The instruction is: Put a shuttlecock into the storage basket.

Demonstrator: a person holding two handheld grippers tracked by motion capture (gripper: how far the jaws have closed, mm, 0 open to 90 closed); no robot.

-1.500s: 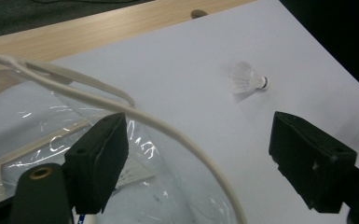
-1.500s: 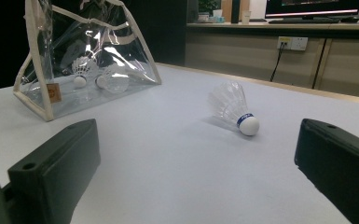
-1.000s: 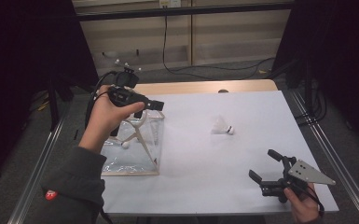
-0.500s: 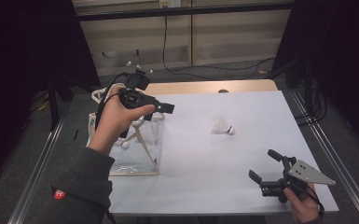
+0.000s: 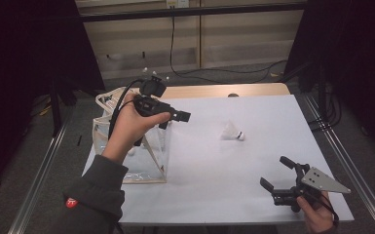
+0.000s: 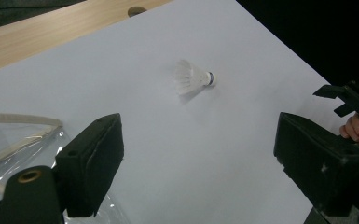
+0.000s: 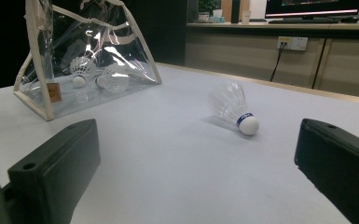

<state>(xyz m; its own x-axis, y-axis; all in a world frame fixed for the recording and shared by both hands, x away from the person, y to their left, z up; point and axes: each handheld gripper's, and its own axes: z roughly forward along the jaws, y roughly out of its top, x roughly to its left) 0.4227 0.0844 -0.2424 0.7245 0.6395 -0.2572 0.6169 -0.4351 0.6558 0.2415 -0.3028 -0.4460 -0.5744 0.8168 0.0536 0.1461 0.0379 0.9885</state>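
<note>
Reaching from above the clear bag [image 5: 126, 146], the left gripper [image 5: 175, 117], jaws spread and empty, should descend squarely over the shuttlecock [image 5: 232, 132] lying mid-table and pinch its cork, while the right gripper [image 5: 278, 174] waits, also spread.

Tabletop [image 5: 253, 146]: white sheet over pale wood, wood strip bare along the far edge. Floor [image 5: 44, 161]: grey, with metal rails [image 5: 41, 170] running beside the tabletop on both sides. Far wall [image 5: 224, 34]: beige panels, a black cable [image 5: 173, 44] hanging down and trailing across the floor. Black curtains [image 5: 24, 58] left and right. Counter [image 7: 279, 25] with monitors [image 7: 312, 7], wall socket [image 7: 294, 43] beneath. Light: dim, even.
</note>
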